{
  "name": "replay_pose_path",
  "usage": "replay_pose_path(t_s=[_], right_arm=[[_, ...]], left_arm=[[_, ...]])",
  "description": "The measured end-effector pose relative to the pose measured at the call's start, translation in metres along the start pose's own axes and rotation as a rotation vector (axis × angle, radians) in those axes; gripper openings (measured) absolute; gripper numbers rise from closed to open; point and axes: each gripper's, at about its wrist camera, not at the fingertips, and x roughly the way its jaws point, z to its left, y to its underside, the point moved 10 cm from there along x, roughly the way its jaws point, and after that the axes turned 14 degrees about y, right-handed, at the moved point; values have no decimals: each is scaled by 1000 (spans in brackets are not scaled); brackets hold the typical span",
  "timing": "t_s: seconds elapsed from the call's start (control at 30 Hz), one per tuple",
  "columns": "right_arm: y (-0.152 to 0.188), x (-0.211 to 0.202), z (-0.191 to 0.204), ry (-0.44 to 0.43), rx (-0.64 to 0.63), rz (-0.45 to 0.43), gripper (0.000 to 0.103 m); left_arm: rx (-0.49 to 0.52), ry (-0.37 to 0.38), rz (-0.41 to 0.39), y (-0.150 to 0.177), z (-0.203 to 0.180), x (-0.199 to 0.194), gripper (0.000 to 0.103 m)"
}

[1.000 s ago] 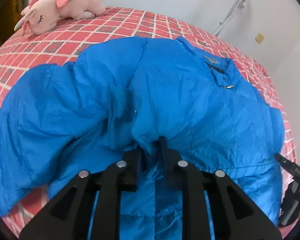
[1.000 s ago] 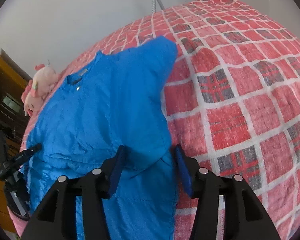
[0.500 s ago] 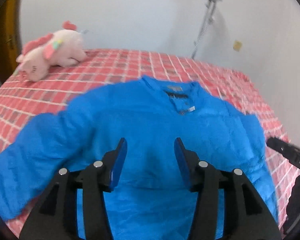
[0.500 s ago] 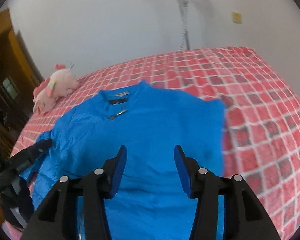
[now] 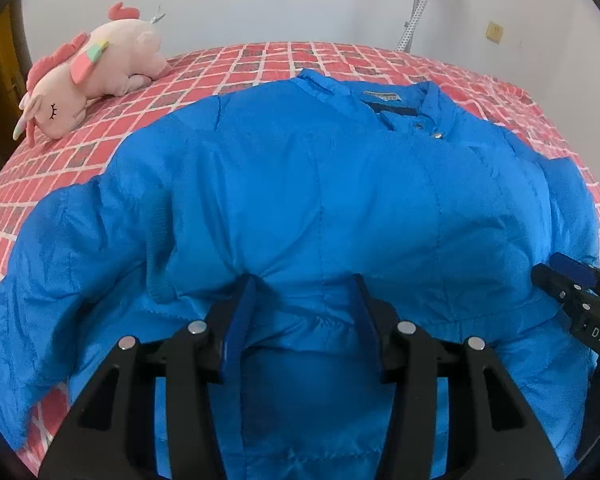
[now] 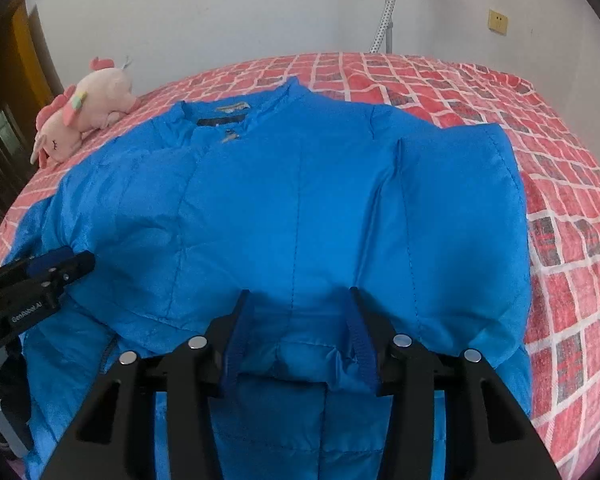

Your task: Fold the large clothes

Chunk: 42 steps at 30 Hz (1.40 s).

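A bright blue padded jacket (image 5: 340, 184) lies front up on the bed, collar at the far side, and it also fills the right wrist view (image 6: 284, 208). Its lower part is folded up over the body. My left gripper (image 5: 304, 284) is open, its jaws standing over the folded edge on the jacket's left half. My right gripper (image 6: 296, 296) is open over the folded edge on the right half. Each gripper shows at the edge of the other's view. The jacket's left sleeve (image 5: 60, 264) spreads out to the side.
The bed has a red checked cover (image 5: 260, 60), also seen to the right of the jacket in the right wrist view (image 6: 572, 216). A pink plush toy (image 5: 92, 68) lies at the far left. A white wall with a metal hose (image 6: 386, 12) stands behind.
One second ago my left gripper was shut on the jacket's fabric; it has since opened. Both grippers lifted away, then came back down low over the folded edge.
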Motion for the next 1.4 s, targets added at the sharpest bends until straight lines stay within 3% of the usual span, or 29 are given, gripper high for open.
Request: replay_pose_path(t_s=[0.2,0.37,0.53,0.73,0.87,0.97,1.07,1.27,1.4], right_arm=[[-9,-28,1,-51,27,-57,47],[0,-11,9,-21,-7,-25,47],[4,-4,12,26,-42,-36,47],[3,-7,10,-3,-30,-36,48],[-3,-28,8,-120,34,-14,50],[-6,-46,0,-59,8,-23,54],[-8,-55,0,-78,9,-28,57],[-2,-55,5,-95,-2,0,62],[1,-52,10,-91,-24,9,65]], left_arm=[[16,13,-103,-12,-14,-25,51],[0,23,-20,2,-10,0,52],[23,1,-12,4,-11,6,52],[28,-6,-18,4,-11,5,52],[5,9,-22,2,-9,-17,58],[2,-21,-69,-4,2,-54,66],[-21,-28,-123,-4,21,-93,74],[-129,-176,-179,34,110,-164,80],[-271,-361,-182,91,199,-222,81]])
